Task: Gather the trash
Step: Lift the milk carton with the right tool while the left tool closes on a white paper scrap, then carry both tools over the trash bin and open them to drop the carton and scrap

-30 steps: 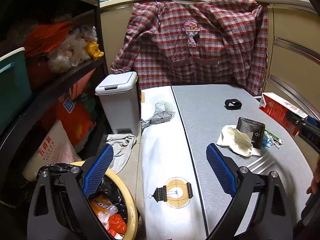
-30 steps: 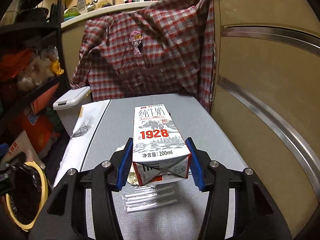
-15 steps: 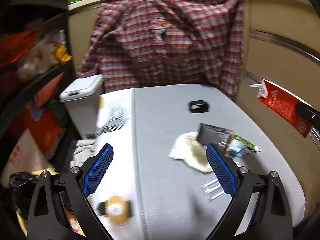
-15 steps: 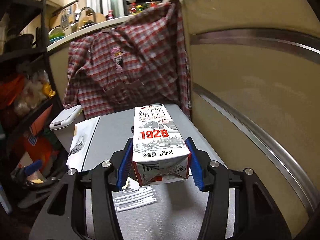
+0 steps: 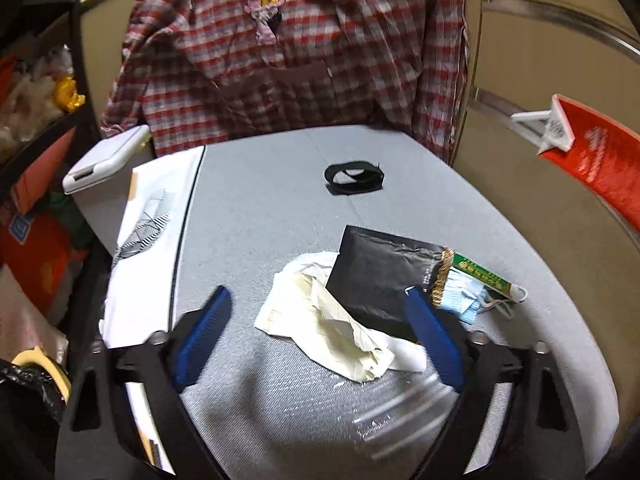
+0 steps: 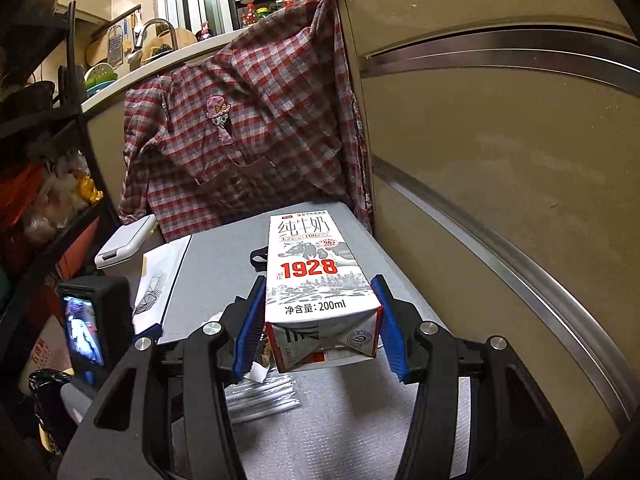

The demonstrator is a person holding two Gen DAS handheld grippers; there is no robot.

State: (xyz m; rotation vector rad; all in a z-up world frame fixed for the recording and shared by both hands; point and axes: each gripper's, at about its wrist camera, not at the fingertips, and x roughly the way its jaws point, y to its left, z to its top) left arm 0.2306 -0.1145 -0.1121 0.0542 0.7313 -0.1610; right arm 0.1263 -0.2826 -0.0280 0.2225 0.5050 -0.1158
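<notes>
plaid shirt [image 5: 304,60] hangs behind grey counter [image 5: 256,208]. white lidded bin [image 5: 106,160] beside counter's left edge. black shelf [image 6: 52,120] at far left holds bags. faucet [image 6: 154,36] on ledge above.

Milk carton [image 6: 316,280]: white w/ red "1928", 200ml, lying lengthwise, your right gripper's [image 6: 320,328] blue pads clamped on both sides, up off the table.
Crumpled tissue [image 5: 332,328]: cream/white, near-center of grey top.
Black pouch [image 5: 384,280]: flat, torn top, overlapping tissue's right edge.
Face mask [image 5: 460,298]: blue, just right of pouch.
Clear wrapper [image 5: 396,412]: nearest you, blurred.
</notes>
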